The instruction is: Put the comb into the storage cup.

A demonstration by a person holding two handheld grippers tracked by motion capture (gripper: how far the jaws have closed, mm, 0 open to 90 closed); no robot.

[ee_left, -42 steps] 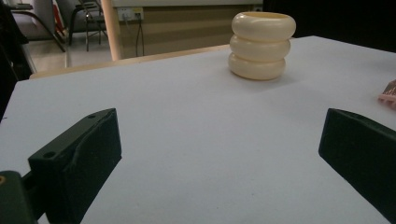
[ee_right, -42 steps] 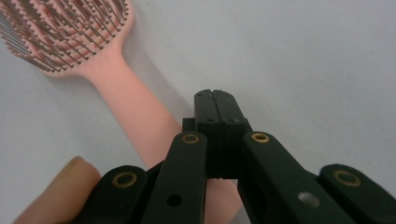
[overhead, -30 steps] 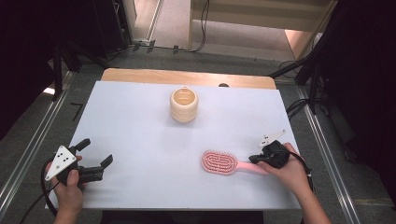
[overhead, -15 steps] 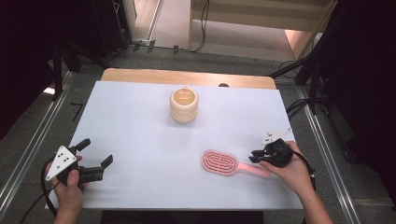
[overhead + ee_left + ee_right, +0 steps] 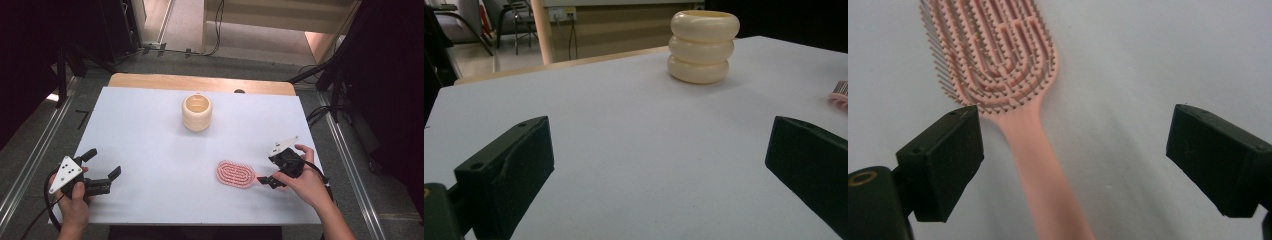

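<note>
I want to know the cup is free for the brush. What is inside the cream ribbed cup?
The high view shows the cream ribbed cup open-topped, its inner wall bare near the rim; the bottom is hidden by that wall.

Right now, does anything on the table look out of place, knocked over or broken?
Nothing stands out. The pink hairbrush lies flat on the white table, bristles up and intact, its handle between the open jaws of the right gripper, which have just been opening. The cream ribbed cup stands upright. The left gripper is open, holding nothing.
</note>
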